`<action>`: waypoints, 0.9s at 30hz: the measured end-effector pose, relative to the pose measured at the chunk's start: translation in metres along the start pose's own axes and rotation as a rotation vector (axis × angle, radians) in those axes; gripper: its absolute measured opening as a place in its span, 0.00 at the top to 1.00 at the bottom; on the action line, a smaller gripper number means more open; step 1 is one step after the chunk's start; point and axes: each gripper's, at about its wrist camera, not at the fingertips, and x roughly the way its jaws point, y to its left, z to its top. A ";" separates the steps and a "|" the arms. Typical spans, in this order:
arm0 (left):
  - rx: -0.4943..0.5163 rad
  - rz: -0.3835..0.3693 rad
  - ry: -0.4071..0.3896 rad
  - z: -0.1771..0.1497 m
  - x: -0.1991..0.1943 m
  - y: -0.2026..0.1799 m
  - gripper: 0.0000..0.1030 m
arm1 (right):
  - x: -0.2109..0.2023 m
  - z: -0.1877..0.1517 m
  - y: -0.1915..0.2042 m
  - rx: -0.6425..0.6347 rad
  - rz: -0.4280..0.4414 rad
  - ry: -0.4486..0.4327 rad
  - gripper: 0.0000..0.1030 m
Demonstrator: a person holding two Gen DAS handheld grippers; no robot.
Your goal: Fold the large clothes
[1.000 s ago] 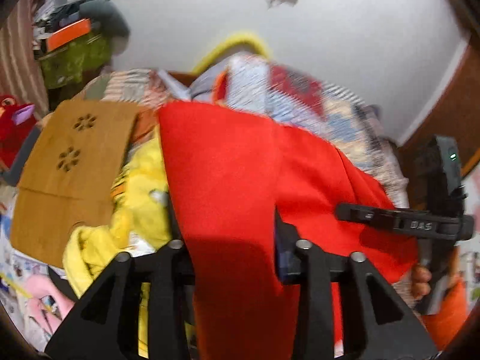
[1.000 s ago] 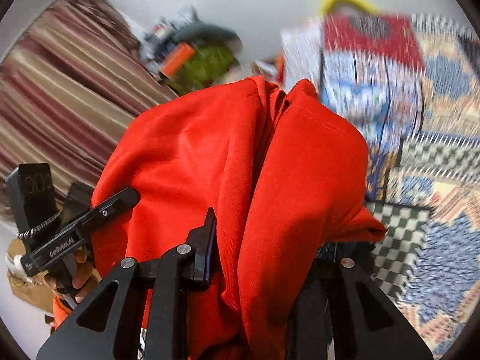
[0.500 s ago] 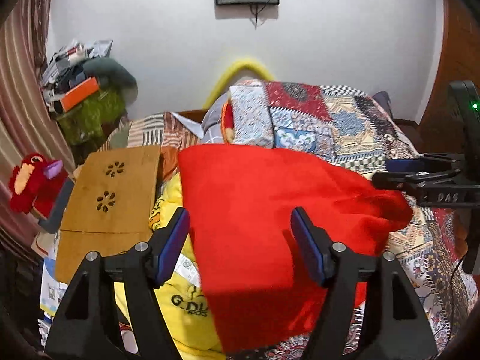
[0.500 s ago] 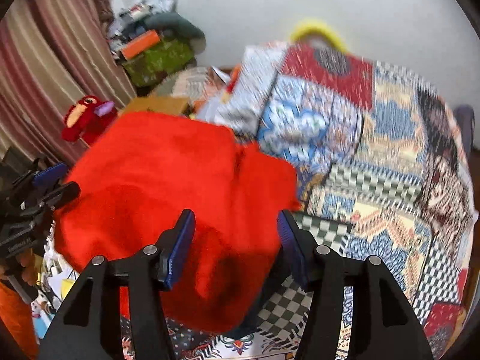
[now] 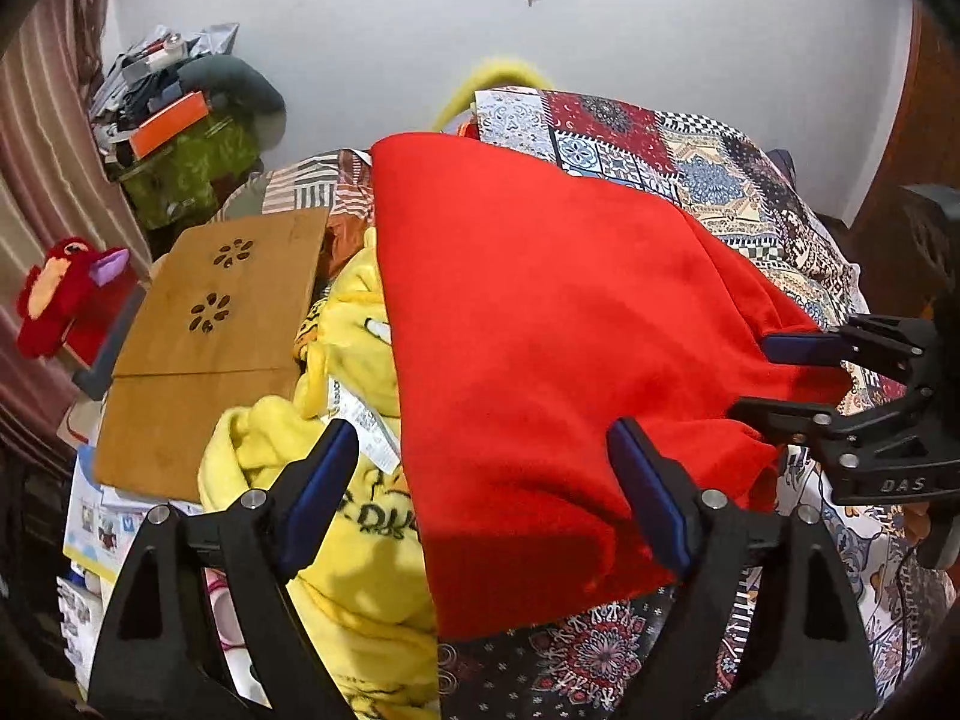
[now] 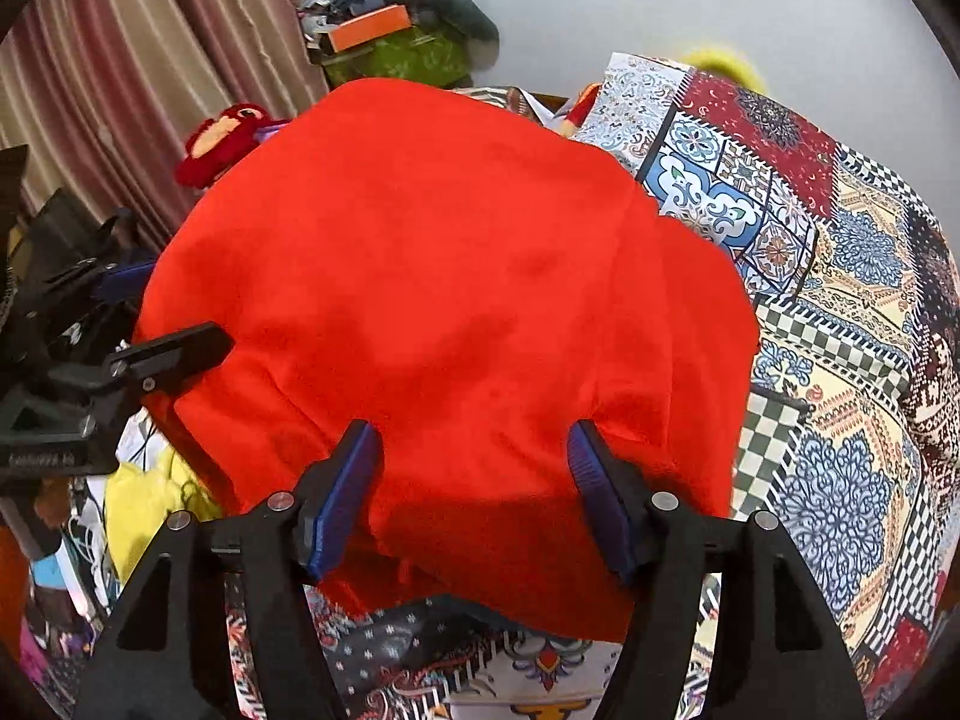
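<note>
The red garment (image 5: 540, 360) is down on the bed (image 5: 750, 198) now, laid out as a broad, fairly smooth slab over the patterned quilt, its near edge just short of the bed's near edge. From the look of it, at least one fold is in: the cloth lies doubled and bulky along the right side, and no sleeves show. I judge the fold only part done, since the shape is still wide and the near right corner is bunched and rumpled.

The left gripper (image 5: 480, 492) stands wide open above the near left corner of the red cloth; its jaws have just been opening, the blue fingers (image 5: 318, 492) are clear of the fabric and nothing is gripped between them. It tilts steeply down toward the bed. Beside that corner a yellow garment (image 5: 354, 570) lies in a crumpled heap, not yet folded, so there is more work waiting.

The right gripper (image 6: 474, 492) has also just been opening, though it is not spread as wide. The red garment lies below and beyond its fingers (image 6: 342, 498), which do not press on it. It too points steeply down, at the near right part of the cloth. Seen from the left wrist, it sits at the garment's right edge, jaws parted, not pinching.
</note>
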 end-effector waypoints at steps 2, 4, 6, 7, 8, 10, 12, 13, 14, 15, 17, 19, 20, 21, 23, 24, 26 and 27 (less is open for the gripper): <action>-0.006 0.008 -0.009 -0.003 -0.004 -0.002 0.16 | -0.010 -0.006 0.002 -0.016 -0.019 -0.010 0.39; -0.014 0.021 -0.006 -0.006 -0.009 -0.004 0.16 | -0.020 -0.013 0.004 -0.024 -0.061 -0.011 0.36; -0.018 0.032 0.004 -0.010 -0.014 -0.006 0.16 | -0.028 -0.023 0.006 -0.024 -0.094 0.006 0.35; -0.015 0.034 0.010 -0.012 -0.017 -0.008 0.17 | -0.029 -0.024 0.003 -0.020 -0.112 0.015 0.35; -0.005 0.047 0.027 -0.016 -0.020 -0.010 0.17 | -0.033 -0.027 0.002 -0.016 -0.127 0.021 0.35; 0.014 0.080 0.042 -0.025 -0.025 -0.014 0.17 | -0.044 -0.034 0.002 -0.001 -0.145 0.021 0.35; 0.029 0.112 0.034 -0.035 -0.039 -0.020 0.17 | -0.061 -0.041 0.003 0.021 -0.138 -0.004 0.35; 0.029 0.113 0.018 -0.039 -0.050 -0.022 0.17 | -0.072 -0.044 0.004 0.033 -0.134 -0.022 0.35; 0.028 0.112 0.003 -0.041 -0.059 -0.024 0.17 | -0.082 -0.046 0.006 0.041 -0.131 -0.041 0.35; 0.026 0.114 -0.022 -0.044 -0.073 -0.027 0.17 | -0.095 -0.047 0.010 0.046 -0.132 -0.067 0.35; 0.025 0.121 -0.087 -0.047 -0.106 -0.035 0.17 | -0.122 -0.049 0.018 0.048 -0.139 -0.127 0.35; 0.018 0.123 -0.166 -0.048 -0.140 -0.042 0.17 | -0.155 -0.052 0.030 0.044 -0.146 -0.207 0.35; 0.012 0.118 -0.201 -0.048 -0.156 -0.044 0.17 | -0.170 -0.053 0.036 0.043 -0.147 -0.247 0.35; 0.005 0.109 -0.242 -0.047 -0.174 -0.047 0.17 | -0.188 -0.055 0.042 0.040 -0.149 -0.294 0.35; -0.007 0.093 -0.342 -0.050 -0.218 -0.055 0.17 | -0.217 -0.059 0.052 0.031 -0.146 -0.376 0.35; -0.007 0.094 -0.376 -0.050 -0.231 -0.059 0.17 | -0.237 -0.063 0.060 0.025 -0.145 -0.431 0.35; -0.011 0.087 -0.476 -0.056 -0.270 -0.069 0.17 | -0.264 -0.070 0.073 0.016 -0.149 -0.507 0.35; -0.014 0.083 -0.522 -0.060 -0.288 -0.074 0.17 | -0.280 -0.074 0.082 0.009 -0.144 -0.552 0.35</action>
